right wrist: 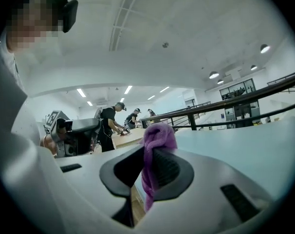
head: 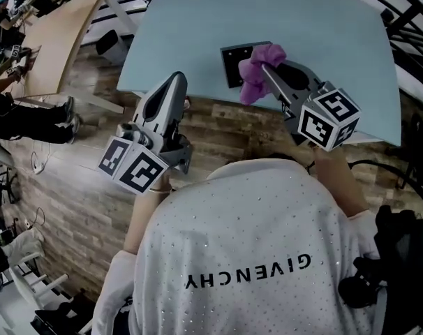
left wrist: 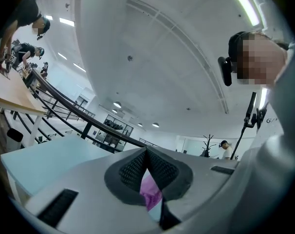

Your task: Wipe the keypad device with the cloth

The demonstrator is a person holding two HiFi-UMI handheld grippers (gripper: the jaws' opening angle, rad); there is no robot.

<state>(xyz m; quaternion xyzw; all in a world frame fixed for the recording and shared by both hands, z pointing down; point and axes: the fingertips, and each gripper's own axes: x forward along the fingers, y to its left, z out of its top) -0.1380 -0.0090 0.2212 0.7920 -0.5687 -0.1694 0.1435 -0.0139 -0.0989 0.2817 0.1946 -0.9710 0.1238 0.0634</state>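
My cloth (head: 257, 72) is at the keypad device (head: 232, 65)
My right gripper (head: 265, 65) pinches it over the device's right edge on the table (head: 197, 19); my left gripper (head: 175, 81), closed and empty, sits farther left

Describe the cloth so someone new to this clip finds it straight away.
Start at the pale blue table; near its front edge lies a dark square keypad device. Bunched over that device's right side is the cloth, pinched in the right claw: the only purple thing there.
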